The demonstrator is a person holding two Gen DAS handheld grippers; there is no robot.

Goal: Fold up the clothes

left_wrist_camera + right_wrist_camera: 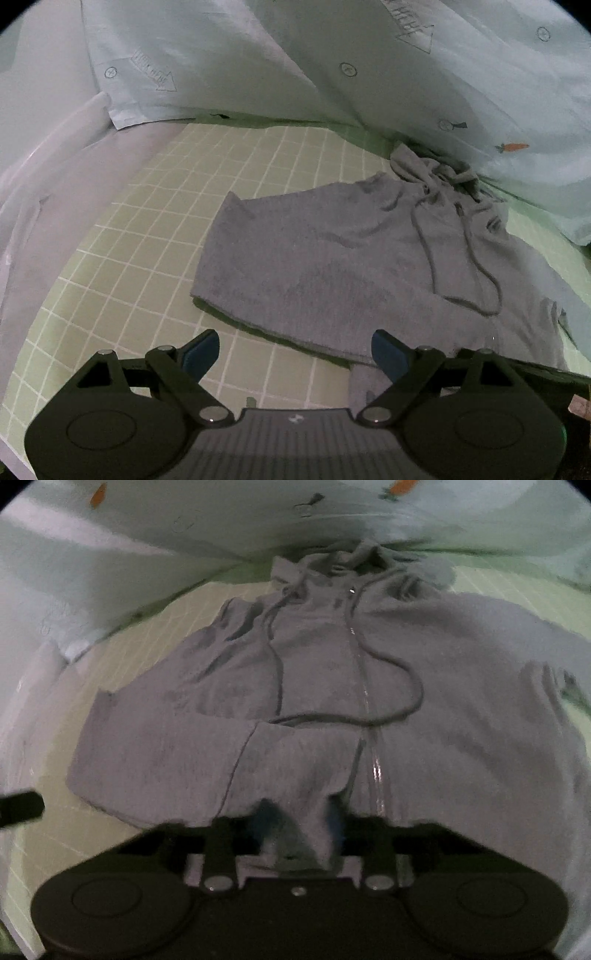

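Note:
A grey zip hoodie point(332, 258) lies front up on a green grid mat point(155, 236), hood at the far side, drawstrings loose across the chest. Its left sleeve is folded across the body. My left gripper point(295, 350) is open and empty, just above the mat at the hoodie's near edge. In the right wrist view the hoodie point(332, 686) fills the frame. My right gripper point(299, 827) is shut on the cuff point(310, 812) of the folded sleeve, which is bunched between the blue pads near the zip.
A pale blue printed sheet point(332, 66) is heaped behind the mat and drapes over the right side. A white cloth point(48, 192) lies along the mat's left edge. A dark object point(18, 808) pokes in at the left of the right wrist view.

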